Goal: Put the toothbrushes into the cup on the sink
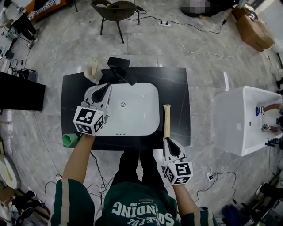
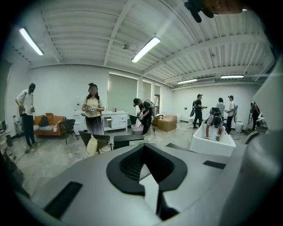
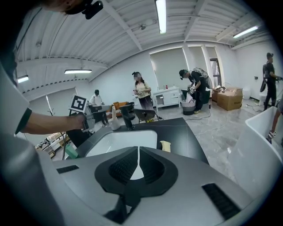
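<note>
A long beige toothbrush [image 1: 166,120] lies on the black countertop [image 1: 177,88] right of the white basin [image 1: 137,117]; its near end [image 3: 165,146] shows just beyond my right jaws, a little to their right. My right gripper [image 1: 170,142] is at the counter's front edge, shut and empty, its tip close to that end [image 3: 138,152]. My left gripper [image 1: 107,87] hovers over the basin's left rim, jaws together with nothing between them [image 2: 143,154]. A green cup [image 1: 70,140] stands at the counter's front left corner [image 3: 70,150].
A black faucet [image 1: 119,68] and a beige bottle-like object [image 1: 93,70] stand at the counter's back left. A white tub [image 1: 243,119] is on the right, a chair [image 1: 116,11] is behind the counter, and cables lie on the floor. Several people stand far off.
</note>
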Available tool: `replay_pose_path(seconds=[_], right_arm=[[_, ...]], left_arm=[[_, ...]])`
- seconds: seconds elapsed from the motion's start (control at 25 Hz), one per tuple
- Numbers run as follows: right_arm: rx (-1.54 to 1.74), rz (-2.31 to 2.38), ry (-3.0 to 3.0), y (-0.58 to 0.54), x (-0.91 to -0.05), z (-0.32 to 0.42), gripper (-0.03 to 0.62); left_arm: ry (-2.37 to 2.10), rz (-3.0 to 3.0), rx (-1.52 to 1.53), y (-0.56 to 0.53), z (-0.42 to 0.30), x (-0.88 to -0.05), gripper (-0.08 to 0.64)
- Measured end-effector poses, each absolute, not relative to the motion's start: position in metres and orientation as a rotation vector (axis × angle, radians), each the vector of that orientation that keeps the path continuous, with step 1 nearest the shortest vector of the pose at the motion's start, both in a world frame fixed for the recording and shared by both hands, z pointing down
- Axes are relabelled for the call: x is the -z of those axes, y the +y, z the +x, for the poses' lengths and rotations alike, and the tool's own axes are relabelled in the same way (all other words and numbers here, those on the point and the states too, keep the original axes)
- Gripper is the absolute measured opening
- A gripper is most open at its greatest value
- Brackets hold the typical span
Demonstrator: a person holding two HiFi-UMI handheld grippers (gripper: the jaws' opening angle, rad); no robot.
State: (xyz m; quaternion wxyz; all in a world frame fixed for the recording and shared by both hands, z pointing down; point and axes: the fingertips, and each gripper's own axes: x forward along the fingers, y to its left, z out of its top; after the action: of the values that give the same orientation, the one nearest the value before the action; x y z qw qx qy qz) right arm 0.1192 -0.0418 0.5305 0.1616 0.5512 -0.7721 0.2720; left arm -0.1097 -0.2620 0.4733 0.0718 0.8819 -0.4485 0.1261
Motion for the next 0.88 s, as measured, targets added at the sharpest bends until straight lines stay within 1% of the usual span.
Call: replay_pose_path(seconds=[0.24,0.48,0.64,0.68,0.72,0.76,0.88], right_arm=[[-0.782,1.625,-2.188,-0.044,-0.532,0.133,0.043],[-0.781,1.655,-2.177,-0.044,-0.532,0.150,0.043],[-0.797,1.667,-2.168,-0.040,-0.534,0.157,0.043],[-0.801,1.671,-2.166,-0.039,-0.535,0.159,0.043],[-0.805,1.674,-2.164,-0.038,-0.536,0.162,0.043],[-0.807,1.674,-2.163,-0.037,-0.537,0.164,0.043],[-0.815,1.679,-2.160,-0.035,-0.540,0.171,0.043]], left_arm=[[-1.214,2.671,-0.436,-0.244,-0.063,-0.501,0.011],[-1.041,2.693,-0.567,-0.220,-0.003,-0.532,0.011],[-0.919,2.651,-0.555,-0.205,0.034,-0.548,0.012],[-0.883,2.638,-0.548,-0.199,0.044,-0.552,0.018],[-0.849,2.625,-0.547,-0.194,0.054,-0.556,0.046],[-0.821,2.610,-0.553,-0.189,0.064,-0.562,0.098],[-0.741,2.526,-0.571,-0.174,0.088,-0.580,0.127]])
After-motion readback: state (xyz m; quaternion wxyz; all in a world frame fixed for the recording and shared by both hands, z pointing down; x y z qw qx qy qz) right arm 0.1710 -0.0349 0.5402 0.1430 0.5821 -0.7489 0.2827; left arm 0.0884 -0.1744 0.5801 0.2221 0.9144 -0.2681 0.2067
